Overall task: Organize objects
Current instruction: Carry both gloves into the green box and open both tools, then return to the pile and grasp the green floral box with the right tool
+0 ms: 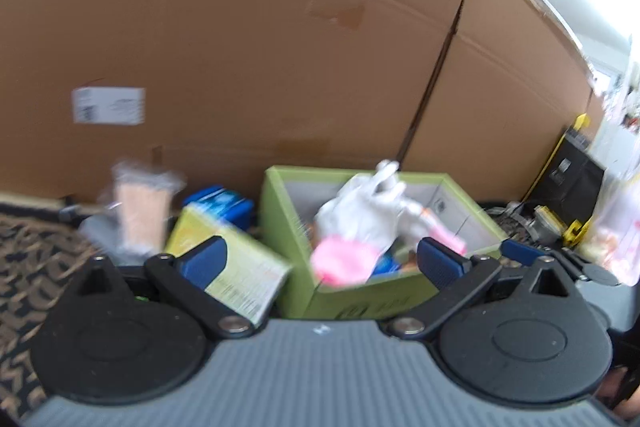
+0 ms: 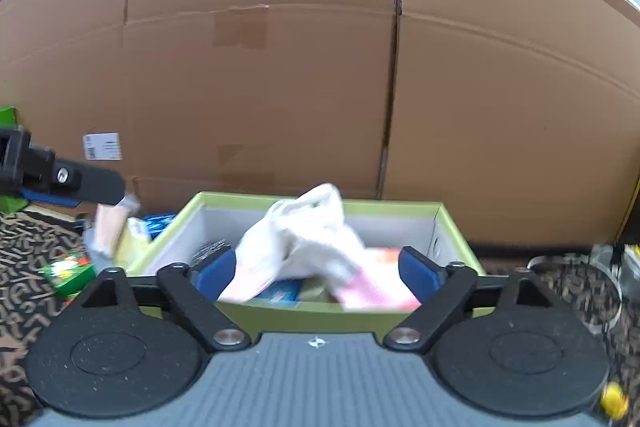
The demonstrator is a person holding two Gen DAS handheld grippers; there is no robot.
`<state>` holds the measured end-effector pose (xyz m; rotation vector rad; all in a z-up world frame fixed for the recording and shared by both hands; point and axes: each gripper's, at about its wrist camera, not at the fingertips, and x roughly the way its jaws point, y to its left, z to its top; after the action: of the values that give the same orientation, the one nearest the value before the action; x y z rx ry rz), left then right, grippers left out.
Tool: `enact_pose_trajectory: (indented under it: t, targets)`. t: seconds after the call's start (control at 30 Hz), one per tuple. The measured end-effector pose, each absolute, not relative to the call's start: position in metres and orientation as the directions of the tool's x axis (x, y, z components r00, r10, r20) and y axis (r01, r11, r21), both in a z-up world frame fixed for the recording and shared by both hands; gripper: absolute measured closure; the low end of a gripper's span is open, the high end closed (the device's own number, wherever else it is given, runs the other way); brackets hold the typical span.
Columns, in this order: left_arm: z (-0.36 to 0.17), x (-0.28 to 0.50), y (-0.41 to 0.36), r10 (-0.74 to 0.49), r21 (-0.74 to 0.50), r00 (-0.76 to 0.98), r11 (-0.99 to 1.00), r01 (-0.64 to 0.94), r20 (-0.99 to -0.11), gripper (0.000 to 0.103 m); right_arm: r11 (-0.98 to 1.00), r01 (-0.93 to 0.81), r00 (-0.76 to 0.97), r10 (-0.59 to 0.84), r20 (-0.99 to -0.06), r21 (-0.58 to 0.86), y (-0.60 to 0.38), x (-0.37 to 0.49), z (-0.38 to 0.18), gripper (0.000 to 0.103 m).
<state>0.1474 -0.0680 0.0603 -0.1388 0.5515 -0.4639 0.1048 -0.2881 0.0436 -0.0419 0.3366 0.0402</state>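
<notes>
A green open box (image 1: 360, 301) (image 2: 304, 315) stands on the patterned carpet against a big cardboard carton. White gloves with pink cuffs (image 1: 360, 219) (image 2: 304, 239) lie in it on top of other items. My left gripper (image 1: 320, 261) is open and empty, above the box's near left corner. My right gripper (image 2: 316, 269) is open and empty, just over the box's front rim with the gloves between its blue pads (image 2: 416, 269). A yellow-green carton (image 1: 240, 267) leans left of the box, beside a clear packet of beige sticks (image 1: 140, 211) and a blue pack (image 1: 224, 203).
The large cardboard carton (image 2: 320, 67) forms a wall behind everything. A small green packet (image 2: 68, 271) lies on the carpet (image 2: 24, 267) at left. A black and yellow case (image 1: 572, 171) and clear tape rolls (image 2: 576, 279) sit to the right. The left gripper's finger (image 2: 64, 183) shows in the right wrist view.
</notes>
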Motion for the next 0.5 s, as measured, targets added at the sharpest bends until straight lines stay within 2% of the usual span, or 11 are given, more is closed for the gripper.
enact_pose_trajectory:
  t: [0.17,0.33,0.5]
  targets:
    - [0.040,0.106,-0.041,-0.361,-0.185,0.797,0.933,0.309,-0.485,0.000,0.996,-0.081,0.921,0.085,-0.379,0.025,-0.261,0.083,0.021,0.008]
    - [0.012,0.087,-0.013,-0.298,-0.195,0.787,0.954,0.227,-0.541,0.000,0.990,-0.124,0.871,0.139,-0.472,0.062,-0.234,0.071,-0.010,0.008]
    - [-0.009,0.086,0.011,-0.249,-0.207,0.765,0.966,0.155,-0.594,0.000,0.987,-0.136,0.842,0.161,-0.514,0.086,-0.211,0.062,-0.033,0.008]
